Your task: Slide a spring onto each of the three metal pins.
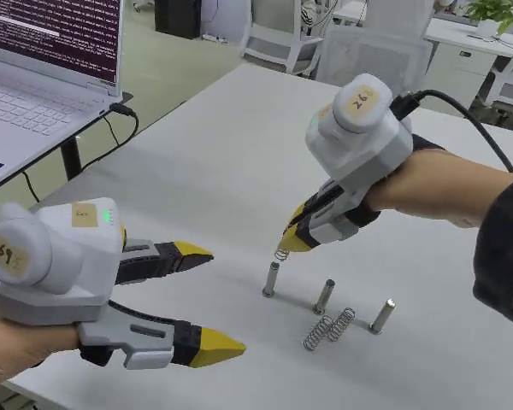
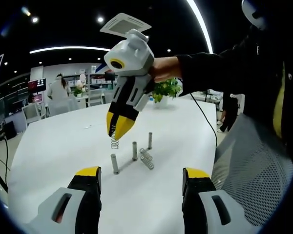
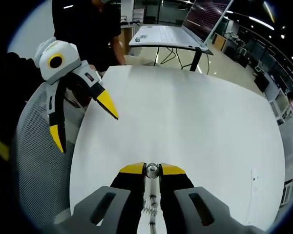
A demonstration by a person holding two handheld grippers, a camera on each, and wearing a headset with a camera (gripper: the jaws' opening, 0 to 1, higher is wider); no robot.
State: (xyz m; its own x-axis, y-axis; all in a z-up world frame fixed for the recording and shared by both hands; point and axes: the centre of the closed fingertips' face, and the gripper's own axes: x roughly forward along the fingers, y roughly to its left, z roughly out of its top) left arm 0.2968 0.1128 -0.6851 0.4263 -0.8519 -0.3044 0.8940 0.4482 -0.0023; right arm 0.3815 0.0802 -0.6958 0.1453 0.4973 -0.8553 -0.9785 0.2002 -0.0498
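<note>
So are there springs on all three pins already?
No, the three pins stand bare; two springs lie on the table between them, and the right tongs hold a third spring above one pin.

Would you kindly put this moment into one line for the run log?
right gripper: shut on spring, over pin | left gripper: open, holding nothing | loose springs: two, on table | other pins: bare

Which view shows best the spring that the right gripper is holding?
The left gripper view: the spring hangs side-on, whole, from the right gripper, above one pin. The head view shows a few coils of it under the jaws. The right gripper view sees it foreshortened, between the jaws.
</note>
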